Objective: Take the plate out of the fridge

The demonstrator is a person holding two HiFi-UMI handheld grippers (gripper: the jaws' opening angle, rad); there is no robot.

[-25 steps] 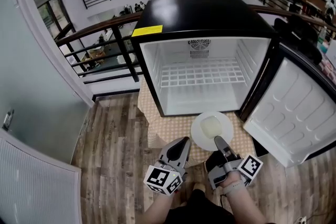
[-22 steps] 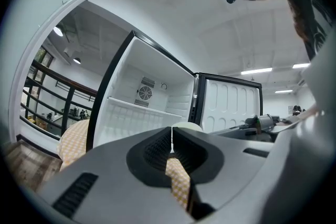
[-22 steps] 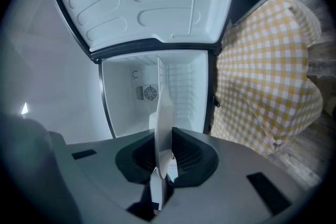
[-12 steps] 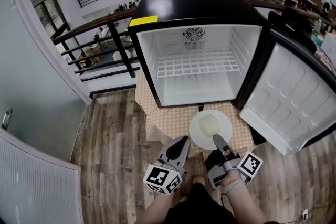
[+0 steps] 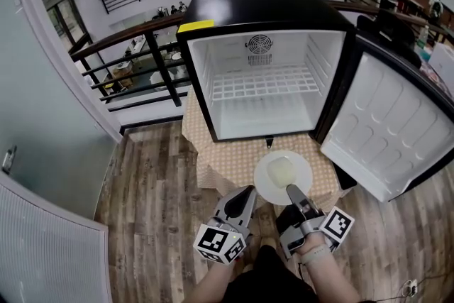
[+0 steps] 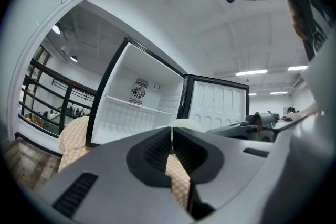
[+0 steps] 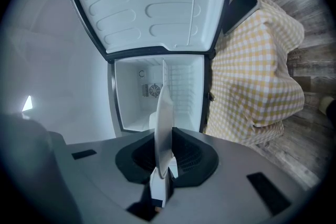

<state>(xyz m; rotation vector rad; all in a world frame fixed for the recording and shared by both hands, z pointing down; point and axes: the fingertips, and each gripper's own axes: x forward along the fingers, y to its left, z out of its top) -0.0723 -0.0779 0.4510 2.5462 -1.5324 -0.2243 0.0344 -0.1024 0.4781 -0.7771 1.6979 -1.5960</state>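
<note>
Right gripper (image 5: 292, 190) clamps the plate (image 5: 278, 174) by its near rim, outside the fridge (image 5: 262, 92); left gripper (image 5: 243, 195) closed, empty. The plate is likely rigid, slick and breakable.

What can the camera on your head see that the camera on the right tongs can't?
Only the head view shows the left tongs, the railing and the plate's whole round top. Only the right gripper view shows the plate's thin edge pinched between the jaws of the right tongs. Both show the open fridge, its door and the checked cloth.
</note>
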